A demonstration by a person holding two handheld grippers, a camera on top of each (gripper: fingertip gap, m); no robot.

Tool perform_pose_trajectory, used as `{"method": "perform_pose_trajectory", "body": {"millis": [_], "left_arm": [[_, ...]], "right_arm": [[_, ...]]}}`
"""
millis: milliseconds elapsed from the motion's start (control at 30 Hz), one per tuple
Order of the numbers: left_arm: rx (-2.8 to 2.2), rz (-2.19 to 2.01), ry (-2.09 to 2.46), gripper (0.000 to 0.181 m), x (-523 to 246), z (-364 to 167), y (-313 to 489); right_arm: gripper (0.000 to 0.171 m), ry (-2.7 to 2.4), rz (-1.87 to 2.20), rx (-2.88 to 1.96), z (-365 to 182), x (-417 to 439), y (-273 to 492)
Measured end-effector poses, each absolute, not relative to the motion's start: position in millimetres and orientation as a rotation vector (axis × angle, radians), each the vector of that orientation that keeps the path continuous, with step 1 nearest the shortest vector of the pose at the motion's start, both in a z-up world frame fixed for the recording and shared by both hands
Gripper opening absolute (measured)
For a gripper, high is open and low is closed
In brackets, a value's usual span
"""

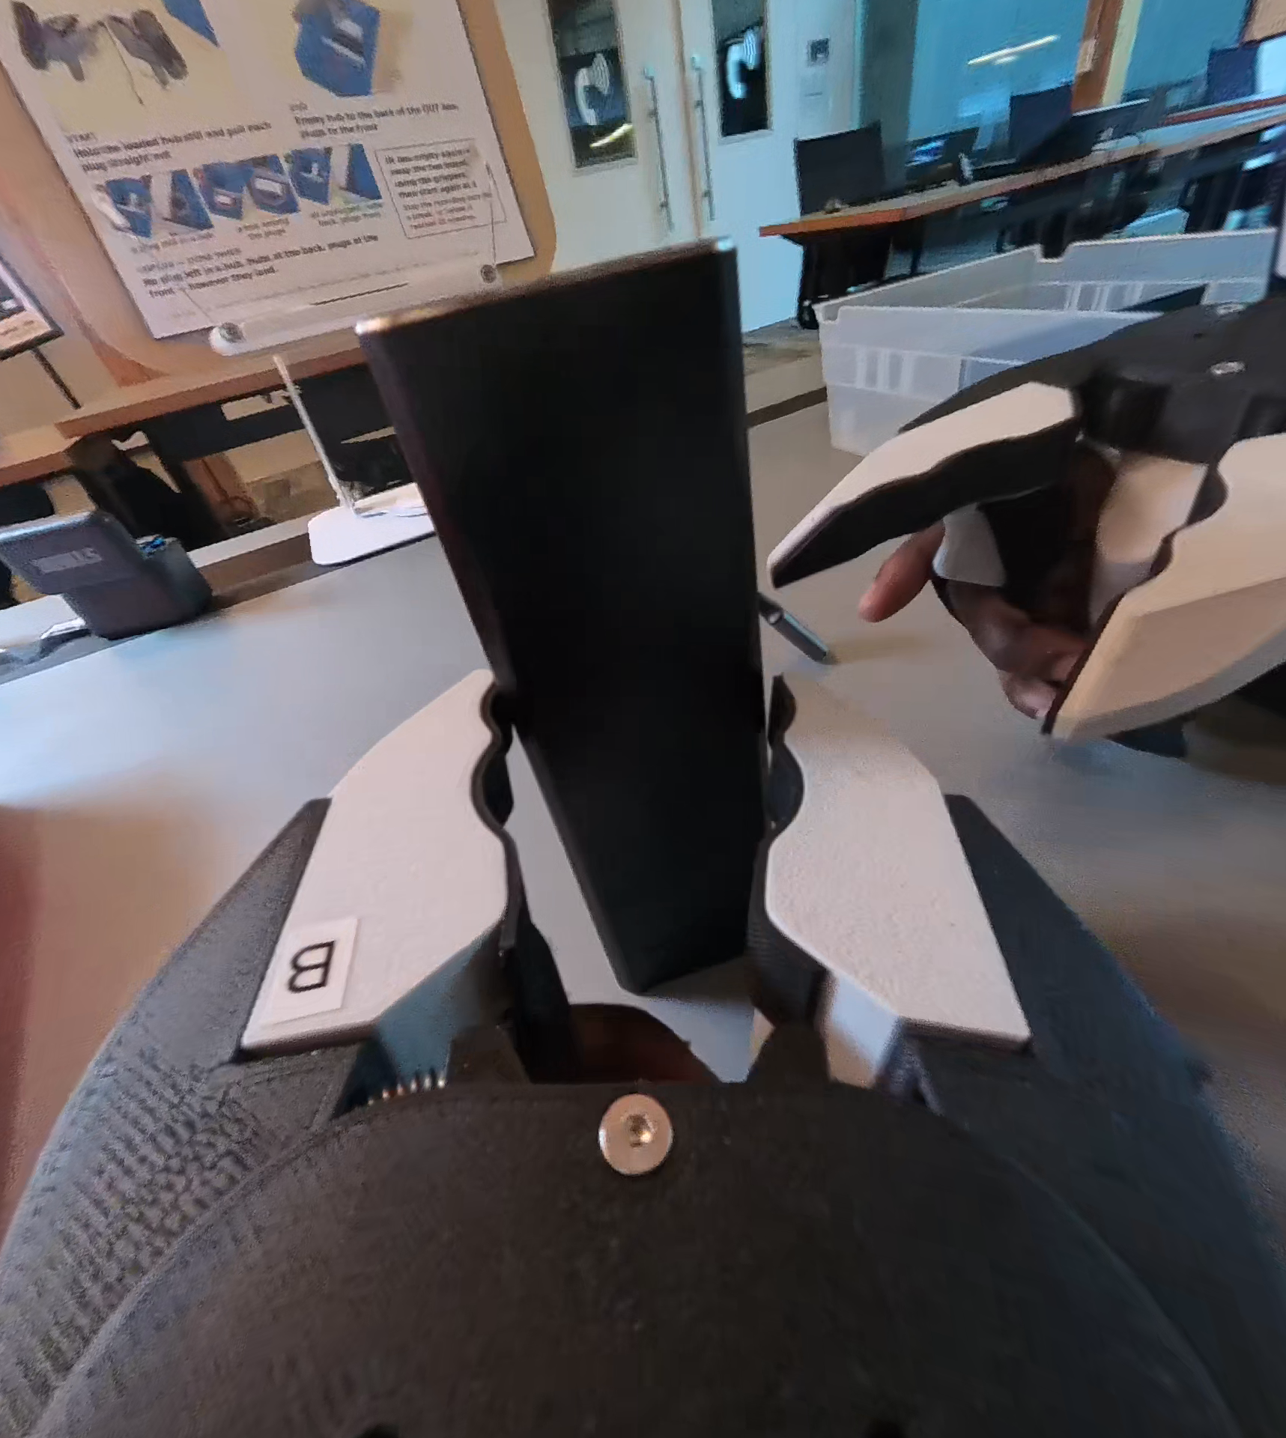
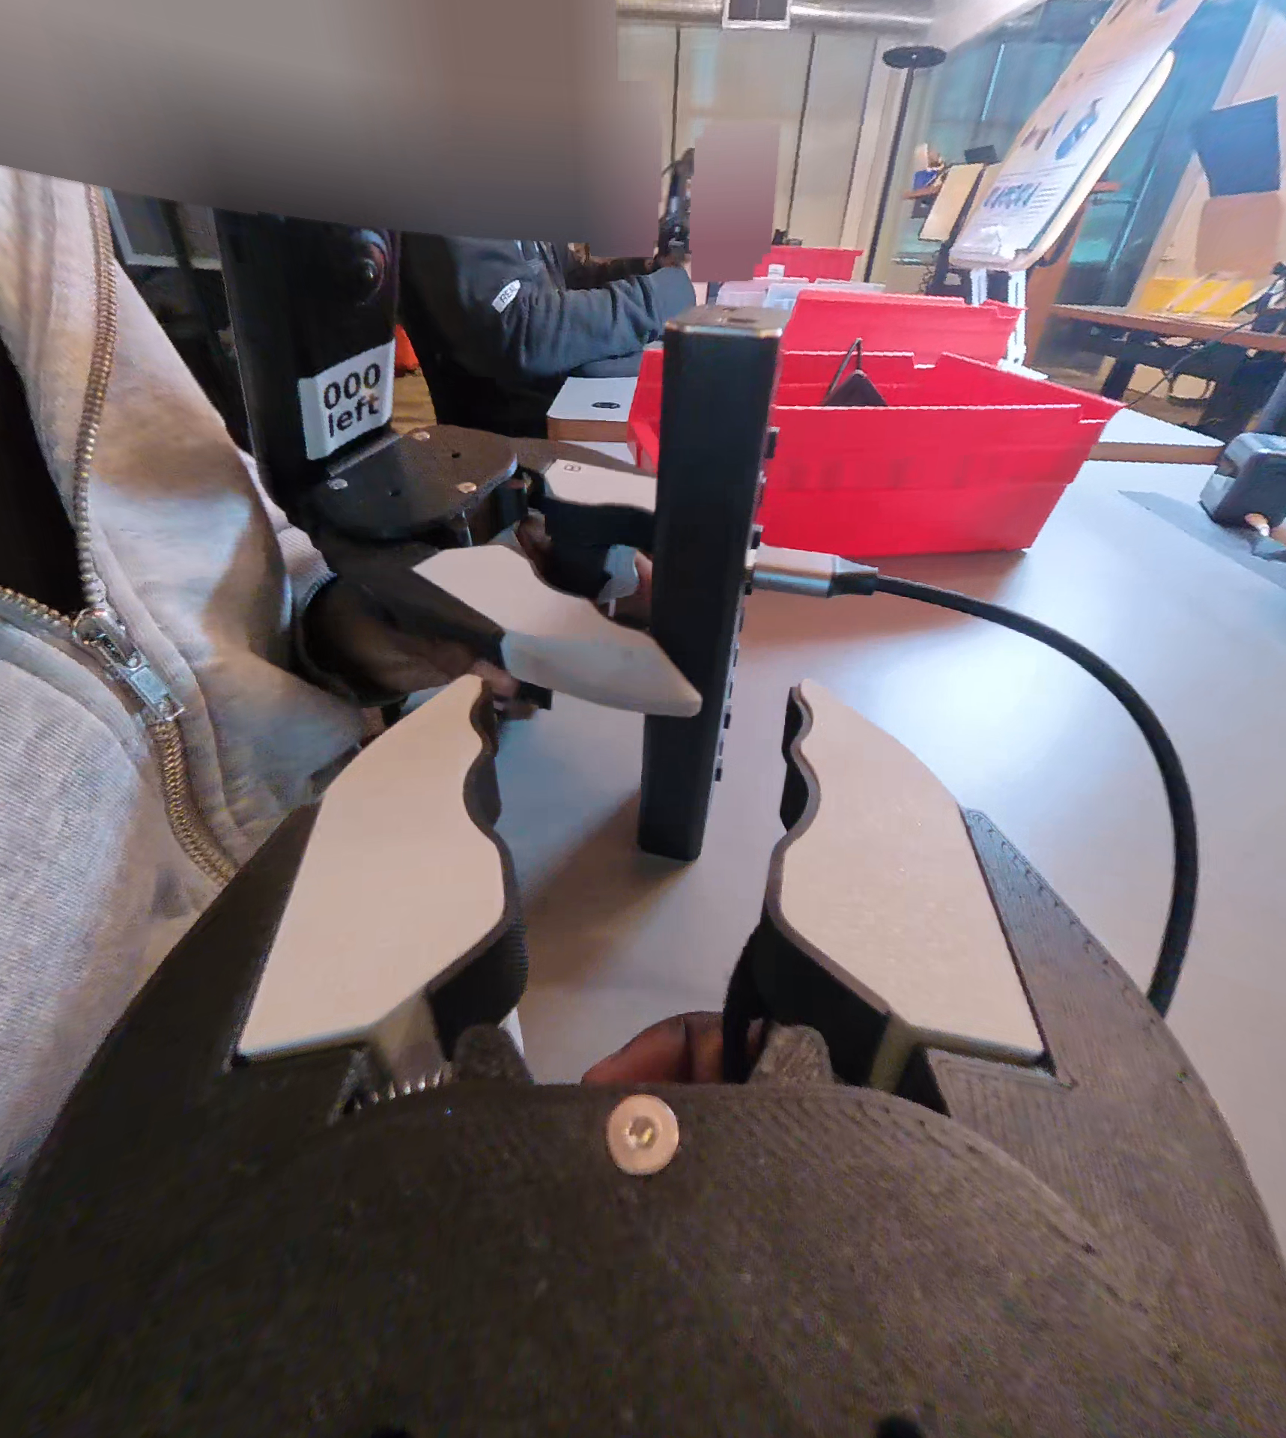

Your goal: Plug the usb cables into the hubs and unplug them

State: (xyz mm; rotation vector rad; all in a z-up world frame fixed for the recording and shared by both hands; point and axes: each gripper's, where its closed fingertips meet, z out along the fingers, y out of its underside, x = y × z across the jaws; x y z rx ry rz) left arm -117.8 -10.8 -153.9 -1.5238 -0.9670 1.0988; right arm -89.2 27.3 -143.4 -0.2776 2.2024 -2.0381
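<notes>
My left gripper [image 1: 636, 692] clamps the black hub [image 2: 706, 576], holding it upright on the grey table [image 2: 1013, 739]. A braided cable [image 2: 1106, 700] sits plugged into the hub's port side. My right gripper [image 2: 643, 700] hangs spread apart, gripping nothing, just beside the hub.

Open office: long wooden desks [image 1: 1013, 183] far right before glass partitions, pale doors [image 1: 671, 117] at the far wall, instruction board [image 1: 274, 156] far left, grey tabletop [image 2: 1091, 739] near, red bins [image 2: 935, 467] beyond.
</notes>
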Motion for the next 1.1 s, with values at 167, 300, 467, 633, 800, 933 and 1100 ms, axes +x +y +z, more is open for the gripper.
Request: {"method": "perform_pose_trajectory", "body": {"millis": [167,300,467,633,800,933,1100], "left_arm": [[-1.687,0.728,-0.765,0.061,-113.8,-157.5,0.1],[-1.876,0.371,-0.436,0.060,-87.9,-160.6,1.1],[-1.848,0.212,-0.167,0.060,-85.7,-159.6,2.2],[-1.828,0.122,-0.084,0.059,-86.3,-159.2,8.0],[-1.748,0.132,-0.151,0.081,-87.1,-152.1,11.7],[-1.743,0.235,-0.172,0.098,-85.1,-145.7,21.1],[-1.773,0.389,-0.195,0.075,-98.8,-153.9,27.8]], "right_arm": [[0.066,2.159,-2.159,-0.229,-127.7,-100.2,34.5],[0.055,2.011,-2.285,-0.200,-102.8,-101.5,42.6],[0.040,1.804,-2.317,-0.161,-75.5,-99.6,58.0],[0.031,1.870,-2.373,-0.197,-42.9,-105.8,76.0],[0.046,2.401,-1.960,-0.379,-98.9,-100.1,41.9],[0.042,2.398,-1.829,-0.397,-127.5,-95.0,21.8],[0.025,2.296,-1.882,-0.391,-123.8,-88.5,14.6]]}}
